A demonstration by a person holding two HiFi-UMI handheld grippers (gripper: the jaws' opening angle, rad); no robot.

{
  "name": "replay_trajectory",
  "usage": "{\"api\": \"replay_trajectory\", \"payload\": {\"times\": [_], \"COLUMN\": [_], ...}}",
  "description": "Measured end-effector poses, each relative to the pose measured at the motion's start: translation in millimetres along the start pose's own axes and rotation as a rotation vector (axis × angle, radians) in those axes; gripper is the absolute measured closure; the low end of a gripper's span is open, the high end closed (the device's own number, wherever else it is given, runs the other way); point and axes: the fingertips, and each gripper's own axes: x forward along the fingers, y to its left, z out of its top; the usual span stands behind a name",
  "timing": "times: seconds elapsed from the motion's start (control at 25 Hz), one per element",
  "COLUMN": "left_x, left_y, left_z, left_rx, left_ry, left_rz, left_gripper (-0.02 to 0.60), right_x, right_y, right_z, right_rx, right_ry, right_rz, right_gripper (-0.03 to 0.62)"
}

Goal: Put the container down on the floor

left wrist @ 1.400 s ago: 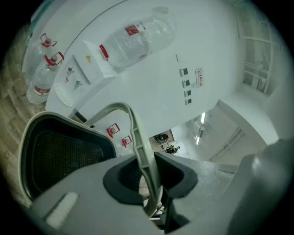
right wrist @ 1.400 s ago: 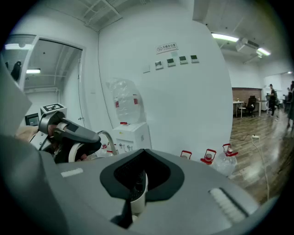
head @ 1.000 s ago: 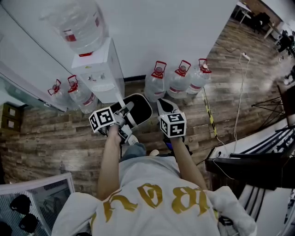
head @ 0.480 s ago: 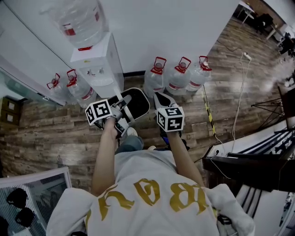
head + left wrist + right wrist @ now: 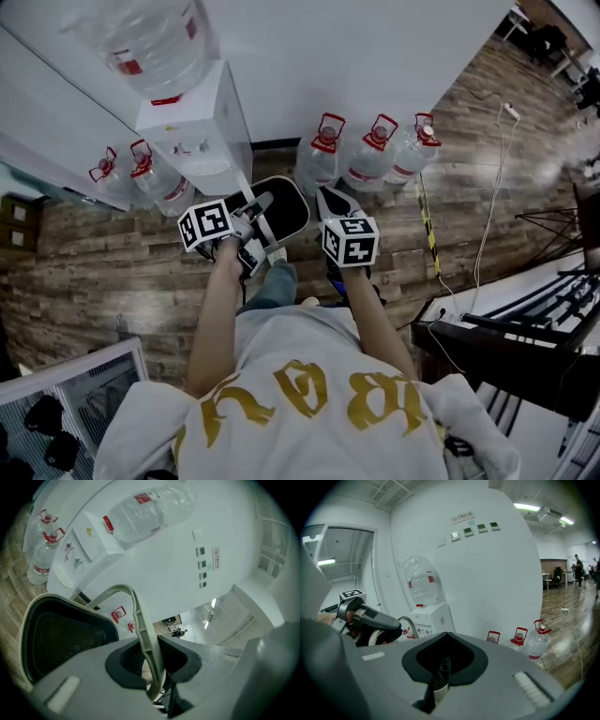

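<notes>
Left gripper [image 5: 152,667] clamped on container [image 5: 65,639] handle [image 5: 140,620]; right gripper [image 5: 440,677] jaws together, empty. Risk: container swings into water dispenser [image 5: 197,141]; you lower slowly.

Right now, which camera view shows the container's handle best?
The left gripper view: the pale handle rises from the black container and runs between the left gripper's shut jaws. The head view shows it small from above; the right gripper view shows only a short curve.

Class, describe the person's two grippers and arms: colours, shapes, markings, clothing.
The left gripper and right gripper are grey, with black hollows round the jaws, and each carries a white cube of black square markers. The person wears a white short-sleeved shirt with gold lettering.
</notes>
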Motion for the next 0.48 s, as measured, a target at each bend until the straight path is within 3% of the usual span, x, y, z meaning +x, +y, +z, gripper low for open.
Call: {"api": "replay_trajectory", "payload": {"times": [0.48], "left_x": [107], "left_y": [46], "left_z": [87], "left_rx": [-0.057], "left_ry": [0.142], "left_rz": [0.016], "left_gripper": [0.523], "right_x": [119], "right_y": [-46], "right_z": [32], "right_rx": [0.068], "right_ry": [0.066], "right_rz": [-0.047], "right_gripper": [0.566]}}
